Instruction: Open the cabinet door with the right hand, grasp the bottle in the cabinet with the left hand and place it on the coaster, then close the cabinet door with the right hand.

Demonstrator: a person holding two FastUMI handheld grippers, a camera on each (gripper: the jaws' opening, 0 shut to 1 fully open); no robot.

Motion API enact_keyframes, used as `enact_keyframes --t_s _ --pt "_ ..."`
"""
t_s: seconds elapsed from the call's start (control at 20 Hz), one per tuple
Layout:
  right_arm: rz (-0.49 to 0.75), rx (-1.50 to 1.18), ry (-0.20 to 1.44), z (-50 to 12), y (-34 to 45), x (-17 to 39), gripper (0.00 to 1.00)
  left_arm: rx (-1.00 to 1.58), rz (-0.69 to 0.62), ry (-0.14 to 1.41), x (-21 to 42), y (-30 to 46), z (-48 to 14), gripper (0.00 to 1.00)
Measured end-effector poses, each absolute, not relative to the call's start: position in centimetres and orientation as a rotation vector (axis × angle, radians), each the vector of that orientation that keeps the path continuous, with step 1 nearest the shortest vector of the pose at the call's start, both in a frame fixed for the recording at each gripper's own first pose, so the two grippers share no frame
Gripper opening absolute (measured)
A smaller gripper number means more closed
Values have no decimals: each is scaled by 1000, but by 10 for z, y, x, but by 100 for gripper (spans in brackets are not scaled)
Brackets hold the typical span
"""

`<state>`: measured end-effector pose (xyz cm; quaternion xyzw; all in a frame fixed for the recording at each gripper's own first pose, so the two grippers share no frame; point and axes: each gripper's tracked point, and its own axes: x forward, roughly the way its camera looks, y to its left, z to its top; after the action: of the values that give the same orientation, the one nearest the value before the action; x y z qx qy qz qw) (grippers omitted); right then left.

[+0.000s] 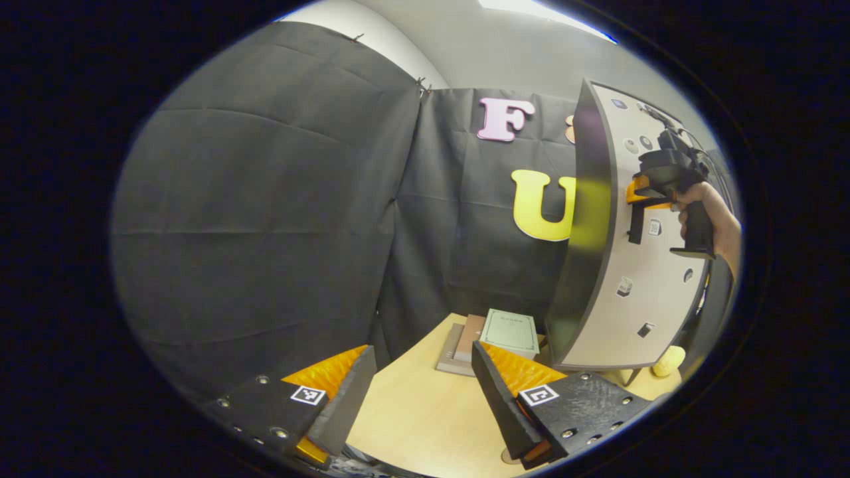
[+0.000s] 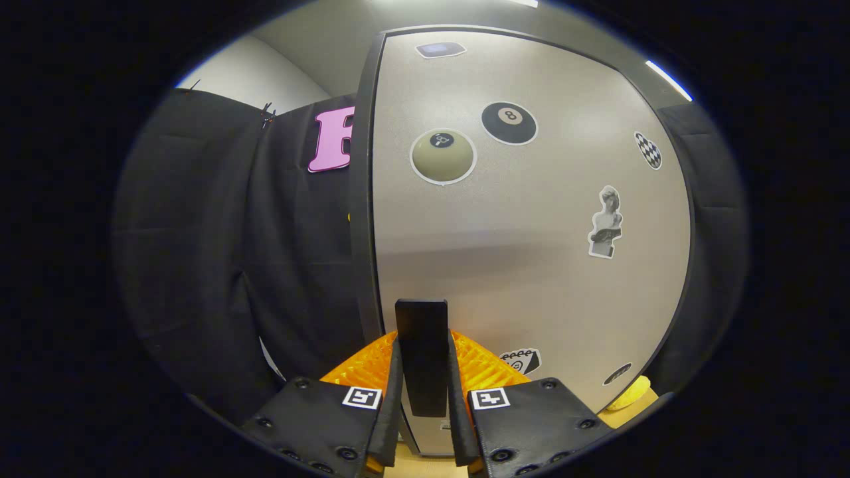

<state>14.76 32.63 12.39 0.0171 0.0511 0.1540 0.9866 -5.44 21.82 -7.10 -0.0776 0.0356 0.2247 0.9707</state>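
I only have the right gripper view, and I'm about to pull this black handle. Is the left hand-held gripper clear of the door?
Observer: Yes. The left hand-held gripper hangs open over the light wooden table, apart from the grey stickered cabinet door.
Operator: Is anything lying on that table?
Observer: A pale green booklet lies on top of stacked flat books near the cabinet's foot.

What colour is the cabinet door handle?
Black handle, clearest in the right gripper view.
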Motion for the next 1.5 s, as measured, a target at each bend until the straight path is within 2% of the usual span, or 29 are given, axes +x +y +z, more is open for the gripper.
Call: enact_keyframes --t_s 0.25,0.45,1.05,1.45,1.5 --pt "368 68 78 124 325 145 27 -159 464 76 -67 219 -75 88" --pt "416 63 85 125 326 142 14 -176 466 92 -73 217 -82 87" --pt "564 26 129 126 310 101 14 -141 393 76 -75 166 -72 87" --pt "694 44 141 123 292 90 14 -109 439 58 -99 120 -53 87" --pt "712 45 143 122 290 92 12 -112 446 57 -103 112 -49 87"
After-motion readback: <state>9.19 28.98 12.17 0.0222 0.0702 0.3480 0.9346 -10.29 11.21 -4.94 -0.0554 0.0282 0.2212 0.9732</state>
